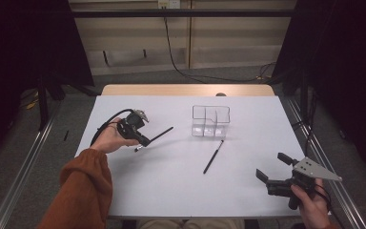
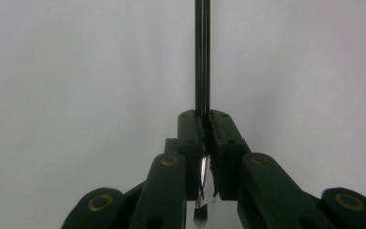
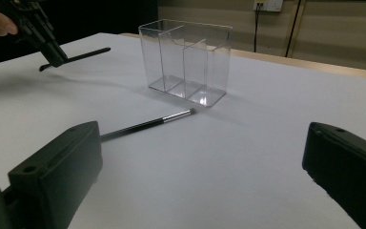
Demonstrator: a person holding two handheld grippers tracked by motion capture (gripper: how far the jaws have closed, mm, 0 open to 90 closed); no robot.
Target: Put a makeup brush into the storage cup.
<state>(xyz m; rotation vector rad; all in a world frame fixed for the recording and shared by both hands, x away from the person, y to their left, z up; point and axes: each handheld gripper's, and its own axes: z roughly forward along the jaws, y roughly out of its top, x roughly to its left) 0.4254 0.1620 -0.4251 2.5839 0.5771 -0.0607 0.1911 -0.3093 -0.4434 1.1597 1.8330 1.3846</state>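
Note:
My left gripper (image 1: 145, 140) hangs over the left part of the white table (image 1: 171, 191), shut on a thin black makeup brush (image 1: 162, 133). In the left gripper view the jaws (image 2: 205, 117) pinch the brush near its metal ferrule. Its handle (image 2: 202, 57) runs straight ahead and the bristles (image 2: 200, 217) hang behind the pads. A second black brush (image 1: 213, 156) lies flat on the table, in front of a clear plastic organizer (image 1: 210, 121) with several compartments. My right gripper (image 1: 271, 166) rests open at the near right corner, nothing between its jaws (image 3: 202, 157).
In the right gripper view the organizer (image 3: 186, 62) stands beyond the lying brush (image 3: 145, 125), with the left gripper (image 3: 45, 38) and its brush (image 3: 83, 55) at far left. Metal rails (image 1: 314, 148) run along both sides of the table; a wooden edge (image 1: 186, 89) borders the far side.

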